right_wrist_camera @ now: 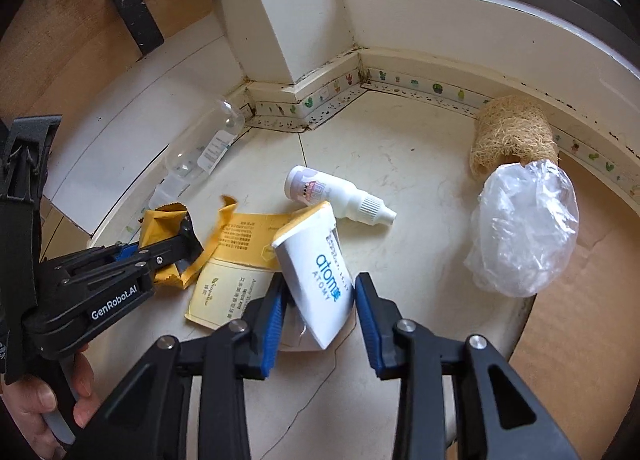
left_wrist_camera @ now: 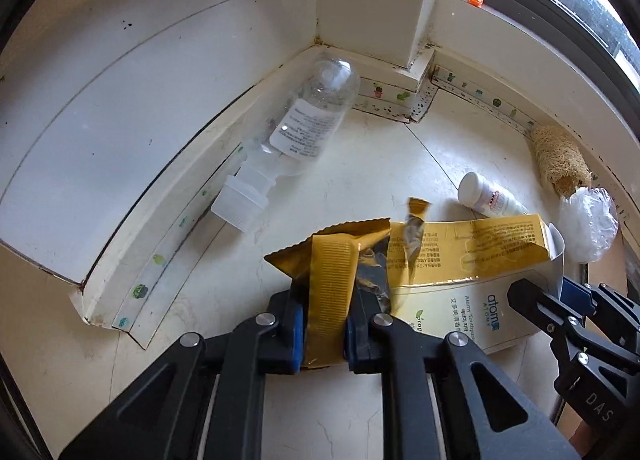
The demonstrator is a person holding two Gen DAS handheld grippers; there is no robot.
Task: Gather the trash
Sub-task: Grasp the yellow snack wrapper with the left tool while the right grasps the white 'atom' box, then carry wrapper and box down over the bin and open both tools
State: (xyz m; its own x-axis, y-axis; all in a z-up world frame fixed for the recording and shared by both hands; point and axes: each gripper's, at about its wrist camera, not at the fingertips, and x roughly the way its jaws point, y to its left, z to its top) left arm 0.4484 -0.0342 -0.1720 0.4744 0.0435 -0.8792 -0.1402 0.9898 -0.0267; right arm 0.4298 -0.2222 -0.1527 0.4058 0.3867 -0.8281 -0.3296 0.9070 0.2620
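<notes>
A crumpled gold foil wrapper (left_wrist_camera: pixel 332 260) lies on the pale floor, and my left gripper (left_wrist_camera: pixel 326 300) is shut on it, pads pressing both sides. The right wrist view shows the same wrapper (right_wrist_camera: pixel 164 219) in the left gripper (right_wrist_camera: pixel 188 244), which a hand (right_wrist_camera: pixel 40 400) holds. An opened gold and white toothpaste box (right_wrist_camera: pixel 316 260) lies beside it, one end tilted up. My right gripper (right_wrist_camera: pixel 320 284) is closed on that end, blue pads against both sides. In the left wrist view the right gripper (left_wrist_camera: pixel 552 292) sits at the edge of the box (left_wrist_camera: pixel 472 244).
A clear plastic bottle (left_wrist_camera: pixel 308 127) lies along the baseboard at the left. A small white dropper bottle (right_wrist_camera: pixel 336 195) lies behind the box. A loofah (right_wrist_camera: pixel 512 135) and a crumpled clear plastic bag (right_wrist_camera: pixel 524 227) sit at the right, by brown cardboard (right_wrist_camera: pixel 580 320). Walls meet in a corner behind.
</notes>
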